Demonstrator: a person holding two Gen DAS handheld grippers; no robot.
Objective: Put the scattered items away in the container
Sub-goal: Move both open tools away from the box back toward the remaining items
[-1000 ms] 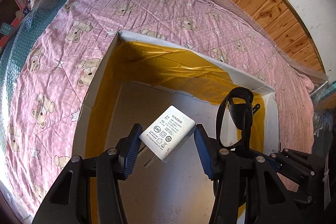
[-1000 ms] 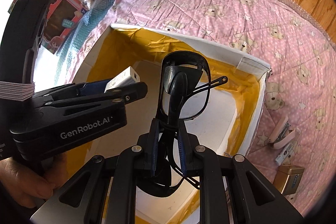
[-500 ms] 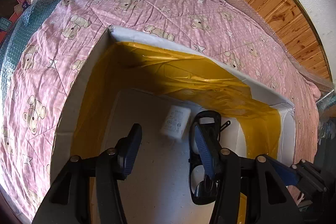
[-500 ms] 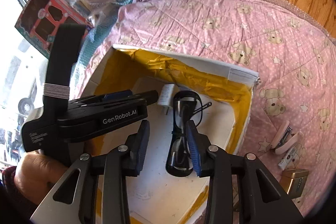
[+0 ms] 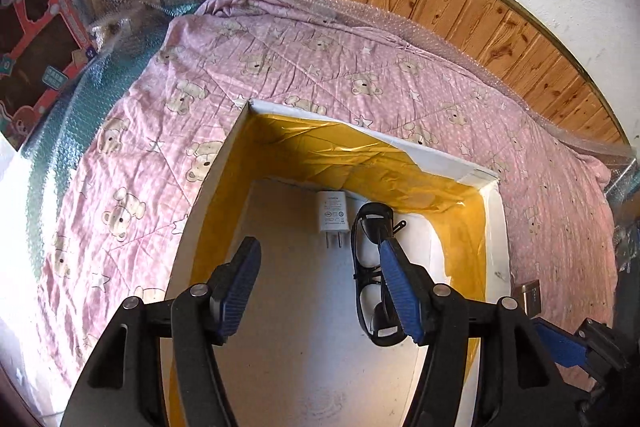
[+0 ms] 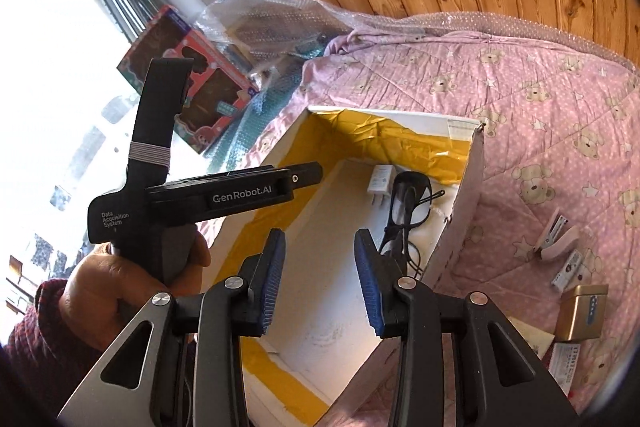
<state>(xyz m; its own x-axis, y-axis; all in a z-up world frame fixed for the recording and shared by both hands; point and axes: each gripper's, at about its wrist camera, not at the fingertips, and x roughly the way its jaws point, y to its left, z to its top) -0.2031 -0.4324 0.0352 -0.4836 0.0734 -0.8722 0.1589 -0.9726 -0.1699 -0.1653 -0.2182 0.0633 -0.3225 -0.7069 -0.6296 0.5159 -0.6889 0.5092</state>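
Observation:
A white box with yellow-taped inner walls (image 5: 224, 163) (image 6: 474, 151) sits on the pink bear-print quilt. Inside it, near the far wall, lie a white plug-in charger (image 5: 331, 213) (image 6: 380, 181) and black glasses (image 5: 370, 267) (image 6: 408, 203) side by side. My left gripper (image 5: 320, 287) hangs open above the box floor, holding nothing. My right gripper (image 6: 320, 279) is open and empty too, raised over the box's near end. In the right wrist view the left gripper's body (image 6: 224, 193) shows, held in a person's hand (image 6: 120, 287).
On the quilt right of the box lie a pink stapler (image 6: 558, 235), a gold tin (image 6: 582, 313) (image 5: 528, 297), and small packets (image 6: 568, 267). A toy box (image 6: 192, 83) and bubble wrap (image 6: 272, 23) sit at the far left, below wooden wall panelling.
My left gripper let go of the charger and my right let go of the glasses; both items now lie in the box. Both grippers opened and pulled back upward.

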